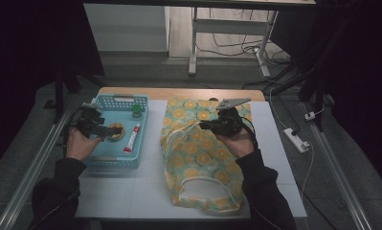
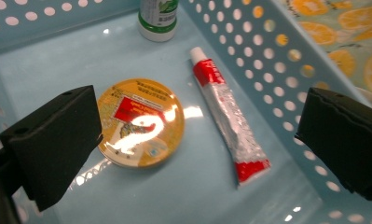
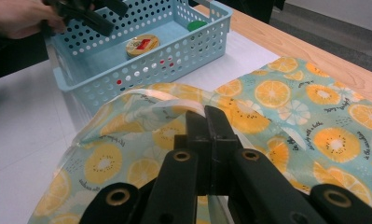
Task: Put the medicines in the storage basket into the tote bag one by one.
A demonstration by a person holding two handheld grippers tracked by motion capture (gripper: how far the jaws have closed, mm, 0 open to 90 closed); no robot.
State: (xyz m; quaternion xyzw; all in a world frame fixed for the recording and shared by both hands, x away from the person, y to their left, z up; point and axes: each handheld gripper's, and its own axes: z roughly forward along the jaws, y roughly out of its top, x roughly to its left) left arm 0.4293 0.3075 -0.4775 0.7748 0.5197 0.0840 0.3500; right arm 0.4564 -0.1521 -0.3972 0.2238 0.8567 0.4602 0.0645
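1. Jaws of the left gripper point(image 2: 193, 144) stand wide apart above the blue basket point(image 2: 277, 60), clamping nothing; the round yellow tin point(image 2: 141, 122) lies just beside the left one, and the red-and-silver tube point(image 2: 228, 116) lies between them.
2. Right gripper point(image 3: 206, 122) has its jaws pressed together on the white-edged rim of the orange-print bag point(image 3: 286, 107), lifting that rim off the tabletop.
3. Tube's long axis runs along the basket's length, beside its right wall, white cap toward the far wall.
4. Bag lies lengthwise from the table's far edge to its near edge, right of the basket.
5. Green-capped bottle point(image 2: 158, 18) stands at the basket's far wall.
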